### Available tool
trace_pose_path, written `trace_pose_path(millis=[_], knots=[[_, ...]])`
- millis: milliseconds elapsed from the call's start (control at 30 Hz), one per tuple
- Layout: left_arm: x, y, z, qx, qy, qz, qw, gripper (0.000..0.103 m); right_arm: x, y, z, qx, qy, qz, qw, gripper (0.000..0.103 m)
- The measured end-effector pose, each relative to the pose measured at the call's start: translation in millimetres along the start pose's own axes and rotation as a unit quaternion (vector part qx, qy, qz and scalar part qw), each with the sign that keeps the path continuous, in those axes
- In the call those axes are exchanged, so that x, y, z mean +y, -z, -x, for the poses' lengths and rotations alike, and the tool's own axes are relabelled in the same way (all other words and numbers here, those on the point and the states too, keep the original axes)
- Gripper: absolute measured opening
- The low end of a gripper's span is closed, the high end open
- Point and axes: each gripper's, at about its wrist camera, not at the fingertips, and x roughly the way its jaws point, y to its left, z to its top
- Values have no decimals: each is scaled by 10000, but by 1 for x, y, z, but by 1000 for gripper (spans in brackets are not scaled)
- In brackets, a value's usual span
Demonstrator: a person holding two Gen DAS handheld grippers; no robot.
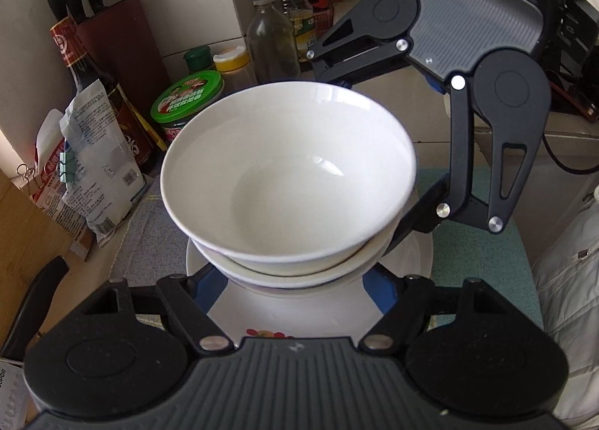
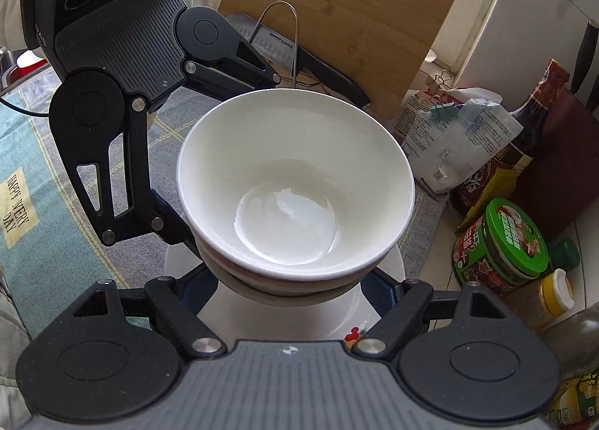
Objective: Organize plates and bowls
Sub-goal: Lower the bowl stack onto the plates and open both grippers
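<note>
Left wrist view, going left to right: a knife block [image 1: 123,29] and a dark sauce bottle [image 1: 93,70] stand far left on the desk [image 1: 486,138], then a green-lidded jar [image 1: 189,100]; in the middle the stacked white bowls [image 1: 288,171] sit nested over a white plate [image 1: 411,254] on a checked cloth [image 1: 149,228]. The left gripper [image 1: 295,280] pinches the lower part of the stack from the near side, fingertips hidden beneath it; the right gripper [image 1: 374,168] clamps the same stack from the far right. In the right wrist view a bamboo cutting board [image 2: 348,11] leans behind the bowls. Glazed ceramic like this is likely heavy, rigid, slick and chip-prone; holding low on the bottom bowl's wall, both sides opposed, looks the safest hold.
</note>
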Motion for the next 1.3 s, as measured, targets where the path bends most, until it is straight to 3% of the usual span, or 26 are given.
trace_pose_path(millis=[933, 967, 1033, 1100, 1300], knots=[[1, 0, -15, 61, 75, 185, 9998, 79, -11, 8, -17, 128, -8, -197, 9997, 88], [1, 1, -15, 42, 47, 182, 9998, 80, -11, 8, -16, 92, -25, -226, 9997, 89], [-3, 3, -12, -64, -108, 143, 9998, 87, -10, 8, -13, -19, 4, -212, 9998, 103], [-5, 5, -7, -162, -237, 214, 9994, 96, -8, 8, -9, -98, 21, -152, 9998, 103], [-9, 15, 15, -223, -972, 1054, 9894, 98, -2, 13, -3, -14, 65, -165, 9998, 103]])
